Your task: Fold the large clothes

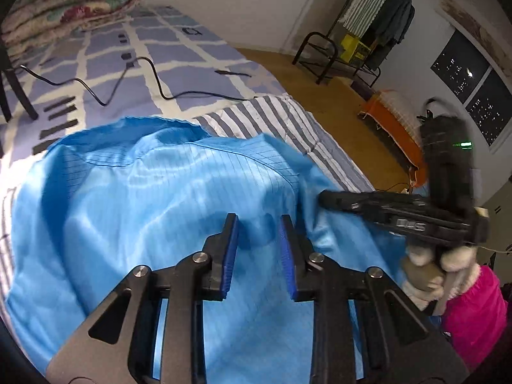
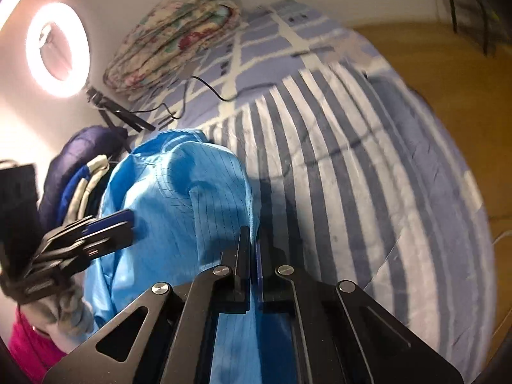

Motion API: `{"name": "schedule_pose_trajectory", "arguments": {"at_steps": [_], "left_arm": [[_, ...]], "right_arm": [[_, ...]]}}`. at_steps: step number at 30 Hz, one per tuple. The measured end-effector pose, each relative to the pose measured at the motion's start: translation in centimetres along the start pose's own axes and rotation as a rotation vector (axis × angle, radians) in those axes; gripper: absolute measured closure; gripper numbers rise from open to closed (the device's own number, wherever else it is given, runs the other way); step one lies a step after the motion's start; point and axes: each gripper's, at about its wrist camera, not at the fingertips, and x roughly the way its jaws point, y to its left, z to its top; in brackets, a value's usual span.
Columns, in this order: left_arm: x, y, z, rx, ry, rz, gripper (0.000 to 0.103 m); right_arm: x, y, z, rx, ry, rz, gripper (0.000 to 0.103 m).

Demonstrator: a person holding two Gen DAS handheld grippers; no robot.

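Blue garment is lying bunched on the striped sheet of the bed, thin, glossy, faint dark grid lines running through the cloth, a seam and a crinkled hem edge showing at the far side. Folds are rising into a hump between the two grippers.

Left gripper is hovering over the hump, jaws standing narrowly apart, blue pads showing; cloth is lying between and below them, but contact cannot be told.

Right gripper is sitting at the garment's right edge, jaws closed together and pinching a blue fold that is running back between the fingers. A gloved hand with a pink sleeve is holding it.

Beyond the garment, a black cable is trailing across the checked cover.
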Motion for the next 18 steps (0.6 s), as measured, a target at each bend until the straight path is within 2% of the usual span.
{"name": "schedule_pose_trajectory", "arguments": {"at_steps": [4, 6, 9, 12, 13, 15, 16, 17, 18], "left_arm": [[2.3, 0.7, 0.6, -0.035, 0.012, 0.009, 0.078], [4.1, 1.0, 1.1, -0.044, 0.013, 0.05, 0.078], [5.8, 1.0, 1.3, -0.053, 0.005, 0.092, 0.078], [4.7, 0.7, 0.9, -0.007, 0.048, 0.078, 0.078], [4.0, 0.6, 0.7, 0.019, 0.056, 0.078, 0.078], [0.2, 0.6, -0.1, 0.09, 0.031, 0.072, 0.078], [-1.0, 0.8, -0.2, 0.103, 0.016, 0.078, 0.074], [-3.0, 1.4, -0.3, 0.121, -0.021, 0.114, 0.07], [-4.4, 2.2, -0.2, 0.132, -0.059, 0.166, 0.054]], "right_arm": [[-3.1, 2.0, 0.9, -0.117, -0.09, -0.098, 0.103], [-4.9, 3.5, 1.2, -0.183, -0.155, -0.144, 0.103], [-6.3, 5.3, 1.5, -0.222, -0.203, -0.114, 0.103], [-4.4, 6.4, 0.5, -0.249, -0.122, -0.056, 0.103], [-3.3, 6.9, 0.0, -0.286, -0.088, -0.069, 0.103], [-1.6, 7.4, -1.1, -0.343, -0.041, -0.125, 0.102], [-1.0, 7.3, -1.4, -0.348, -0.02, -0.113, 0.101], [-0.5, 6.9, -1.8, -0.341, 0.024, -0.065, 0.1], [-0.1, 6.8, -1.9, -0.34, 0.057, -0.021, 0.1]]}}
